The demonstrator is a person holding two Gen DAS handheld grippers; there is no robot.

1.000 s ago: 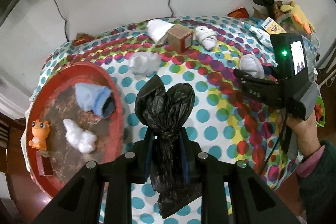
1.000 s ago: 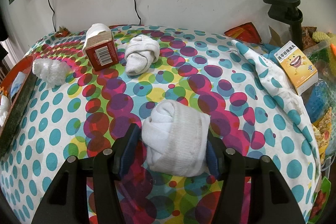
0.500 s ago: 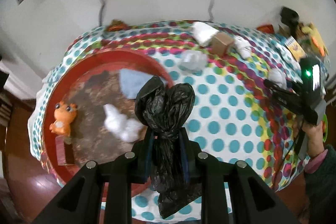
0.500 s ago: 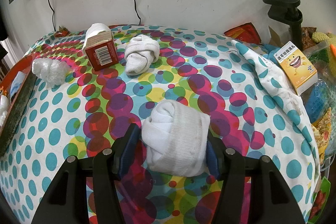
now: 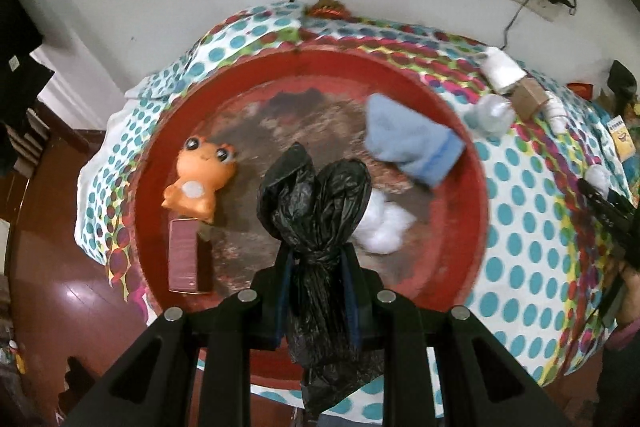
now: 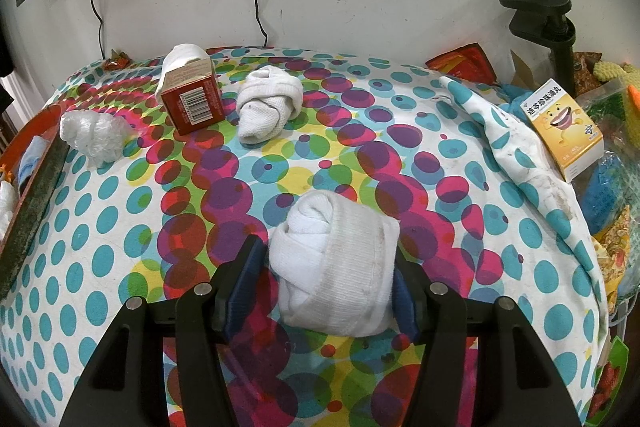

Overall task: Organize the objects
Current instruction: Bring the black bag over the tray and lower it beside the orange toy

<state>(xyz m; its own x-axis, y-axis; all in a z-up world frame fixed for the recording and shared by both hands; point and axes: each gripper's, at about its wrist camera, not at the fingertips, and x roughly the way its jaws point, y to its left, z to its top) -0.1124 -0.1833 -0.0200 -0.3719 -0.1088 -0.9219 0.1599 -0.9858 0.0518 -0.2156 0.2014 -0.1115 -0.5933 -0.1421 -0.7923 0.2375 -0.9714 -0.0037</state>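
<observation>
My left gripper [image 5: 316,255] is shut on the knotted neck of a black plastic bag [image 5: 316,195] and hangs over the round red tray [image 5: 400,67]. In the tray lie an orange toy [image 5: 200,179], a dark red box [image 5: 183,255], a blue sock [image 5: 412,147] and a white fluffy wad [image 5: 384,227]. My right gripper [image 6: 326,255] is shut on a rolled white sock [image 6: 340,267] above the dotted tablecloth. It also shows at the right edge of the left wrist view, right gripper [image 5: 600,195].
Farther back on the cloth are a second rolled sock [image 6: 268,103], a red carton [image 6: 192,99] with a white sock [image 6: 182,53] behind it, and crumpled clear plastic [image 6: 94,135]. A yellow box [image 6: 564,123], snack bags and a black clamp [image 6: 540,11] crowd the right edge.
My left gripper carried the black bag leftward from the cloth to above the red tray and rolled somewhat. The right gripper and its sock stayed put.
</observation>
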